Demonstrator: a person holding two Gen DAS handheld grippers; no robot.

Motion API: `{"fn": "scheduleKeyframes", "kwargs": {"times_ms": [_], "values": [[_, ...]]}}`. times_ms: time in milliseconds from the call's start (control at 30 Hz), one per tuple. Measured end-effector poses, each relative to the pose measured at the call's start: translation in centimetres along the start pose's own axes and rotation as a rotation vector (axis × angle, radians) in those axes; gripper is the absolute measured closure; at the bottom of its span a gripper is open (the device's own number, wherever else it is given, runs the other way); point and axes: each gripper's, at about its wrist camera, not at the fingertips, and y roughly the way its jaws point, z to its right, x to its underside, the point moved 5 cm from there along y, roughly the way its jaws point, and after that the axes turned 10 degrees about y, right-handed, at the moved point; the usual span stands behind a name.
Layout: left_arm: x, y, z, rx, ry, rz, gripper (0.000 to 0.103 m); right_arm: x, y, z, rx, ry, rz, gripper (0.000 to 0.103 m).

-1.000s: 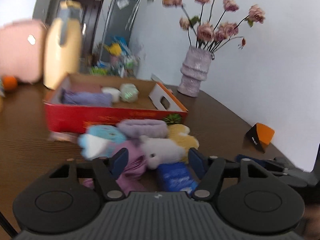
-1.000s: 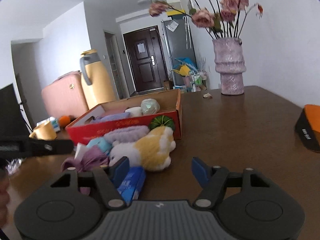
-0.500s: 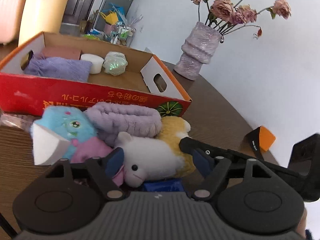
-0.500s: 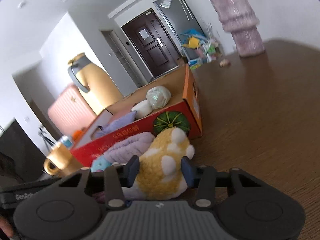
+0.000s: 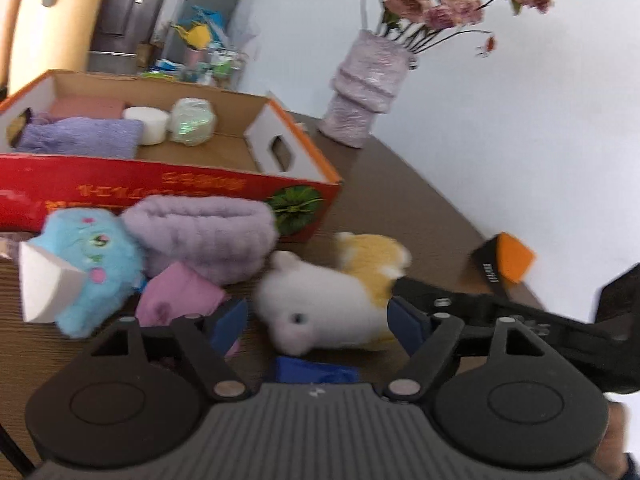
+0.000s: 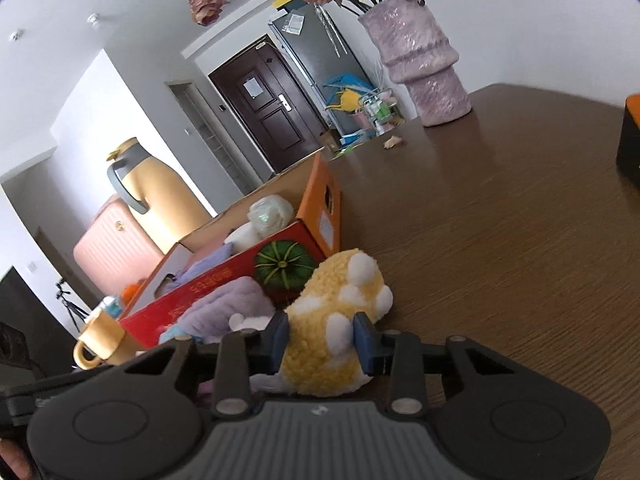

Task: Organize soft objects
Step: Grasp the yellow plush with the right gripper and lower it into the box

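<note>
Clamping the yellow-and-white plush (image 6: 334,336), right gripper (image 6: 322,342) jaws have just closed onto its body, on the table beside the red box (image 5: 168,190). Left gripper (image 5: 318,322) has just widened, jaws apart around its head. Towel and rolls boxed; blue plush (image 5: 94,264), purple band (image 5: 208,234) remain outside.

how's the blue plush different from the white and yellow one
The blue plush is sky blue and shaggy with a pink-and-green eye; the white and yellow plush has a white head and curly yellow body. The blue plush lies free at the pile's left; the white and yellow plush has the right gripper closing on its yellow back. The blue plush touches the purple headband; the other lies apart. Both sit outside the box.
</note>
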Motion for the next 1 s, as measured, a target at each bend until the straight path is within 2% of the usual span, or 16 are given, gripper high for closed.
{"fn": "scheduleKeyframes", "kwargs": {"times_ms": [67,133,200,233,333,467,600,700,867,933,1000], "values": [[0.0,0.5,-0.4,-0.019,-0.009,-0.008,0.024,0.0,0.2,0.0,-0.005,-0.004,-0.007,0.068],[-0.3,1.1,-0.6,0.01,-0.02,-0.013,0.024,-0.1,0.4,0.1,-0.011,0.001,-0.009,0.068],[-0.6,1.7,-0.6,0.032,-0.03,-0.025,0.032,-0.3,0.7,0.3,-0.026,0.017,-0.017,0.068],[-0.6,1.9,-0.6,0.039,-0.035,-0.032,0.039,-0.3,0.9,0.4,-0.036,0.029,-0.024,0.068],[-0.6,2.3,-0.5,0.046,-0.057,-0.04,0.04,-0.5,0.8,0.3,-0.048,0.04,-0.023,0.07],[-1.2,0.5,0.2,0.074,-0.077,0.014,0.04,-1.0,-1.8,-1.7,-0.085,-0.016,0.038,0.071],[-2.1,-3.6,1.9,0.103,-0.026,0.1,0.036,-1.4,-5.2,-4.1,-0.132,-0.057,0.09,0.071],[-2.1,-5.5,2.3,0.117,-0.013,0.14,0.036,-1.4,-6.1,-5.2,-0.146,-0.072,0.097,0.071],[-3.3,-6.0,0.7,0.125,-0.068,0.14,0.037,-2.9,-4.6,-7.0,-0.167,-0.079,0.096,0.071],[-5.2,-5.4,-0.8,0.143,-0.095,0.116,0.037,-4.8,-2.6,-8.1,-0.175,-0.096,0.097,0.073],[-7.7,-4.0,-3.2,0.148,-0.132,0.084,0.037,-7.0,0.4,-9.1,-0.188,-0.085,0.057,0.073]]}}
